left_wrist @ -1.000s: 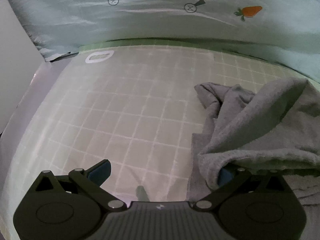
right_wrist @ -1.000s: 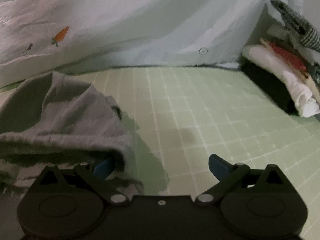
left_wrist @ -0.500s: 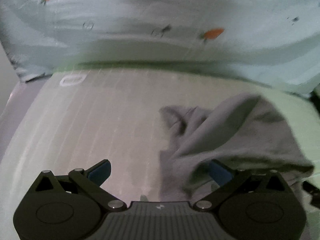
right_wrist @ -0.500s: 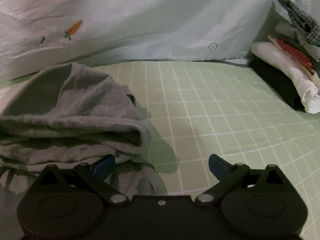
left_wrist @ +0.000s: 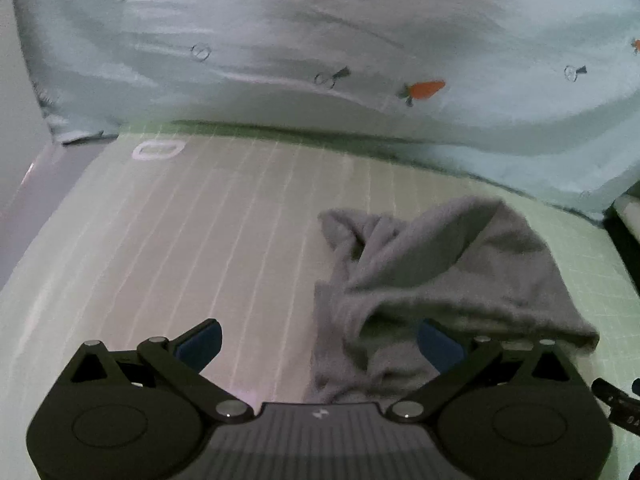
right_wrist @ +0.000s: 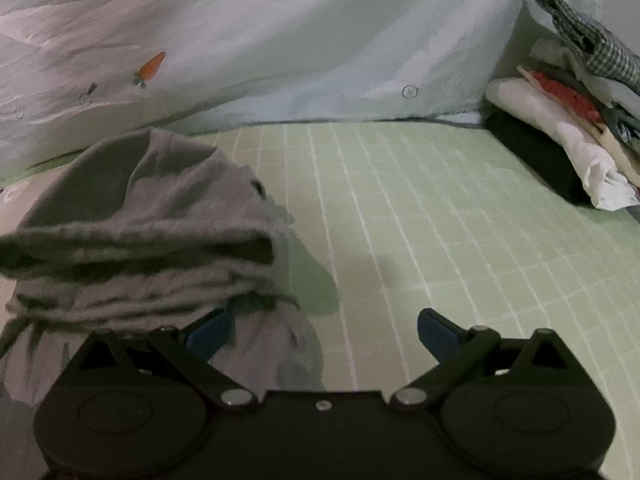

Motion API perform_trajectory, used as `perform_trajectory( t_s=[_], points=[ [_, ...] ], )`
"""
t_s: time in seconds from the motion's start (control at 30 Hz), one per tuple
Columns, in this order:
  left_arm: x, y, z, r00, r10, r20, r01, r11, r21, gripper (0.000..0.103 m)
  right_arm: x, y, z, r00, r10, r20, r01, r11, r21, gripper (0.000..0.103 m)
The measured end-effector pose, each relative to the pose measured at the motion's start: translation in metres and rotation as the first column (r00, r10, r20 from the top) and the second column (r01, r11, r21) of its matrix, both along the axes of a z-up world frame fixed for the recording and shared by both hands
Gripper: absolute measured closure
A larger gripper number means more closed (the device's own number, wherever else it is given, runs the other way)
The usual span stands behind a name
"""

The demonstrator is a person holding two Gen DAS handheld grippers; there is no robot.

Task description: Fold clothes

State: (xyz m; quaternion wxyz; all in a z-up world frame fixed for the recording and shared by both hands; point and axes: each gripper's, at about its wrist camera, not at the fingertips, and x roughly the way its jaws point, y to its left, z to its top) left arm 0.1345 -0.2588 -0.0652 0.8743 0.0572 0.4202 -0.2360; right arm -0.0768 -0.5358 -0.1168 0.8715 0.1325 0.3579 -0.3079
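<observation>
A grey garment (left_wrist: pixel 440 272) lies bunched and folded over on a pale green checked sheet (left_wrist: pixel 200 240). In the left wrist view it sits right of centre, and its near fold drapes over my left gripper's right finger. My left gripper (left_wrist: pixel 320 340) is open and grips nothing. In the right wrist view the garment (right_wrist: pixel 152 232) lies at the left in stacked folds, its lower edge over my right gripper's left finger. My right gripper (right_wrist: pixel 324 332) is open above the bare sheet (right_wrist: pixel 440 220).
A light blue carrot-print quilt (left_wrist: pixel 360 60) is heaped along the far side, also in the right wrist view (right_wrist: pixel 280 40). A pile of folded clothes (right_wrist: pixel 568 112) sits at the far right. A white oval label (left_wrist: pixel 158 149) marks the sheet's far left.
Both grippers have pulled back from the garment and stayed open. The garment now looks farther off and more fully in view, settled in a folded heap.
</observation>
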Motion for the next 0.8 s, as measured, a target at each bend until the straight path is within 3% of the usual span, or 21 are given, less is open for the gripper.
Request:
perform_trajectory(
  t_s=[0.27, 0.43, 0.8],
  points=[
    [-0.046, 0.031, -0.036, 0.997, 0.011, -0.076, -0.003, 0.995, 0.099, 0.001, -0.035, 0.016, -0.017, 0.999, 0.008, -0.044, -0.004, 0.995, 0.098, 0.002],
    [-0.068, 0.054, -0.057, 0.987, 0.052, -0.151, -0.030, 0.989, 0.144, 0.007, -0.053, 0.032, -0.027, 0.997, 0.033, -0.072, -0.023, 0.990, 0.139, 0.002],
    [-0.097, 0.078, -0.074, 0.975, 0.087, -0.204, -0.049, 0.982, 0.184, 0.016, -0.079, 0.061, -0.039, 0.989, 0.086, -0.123, -0.060, 0.977, 0.203, 0.002]
  ],
)
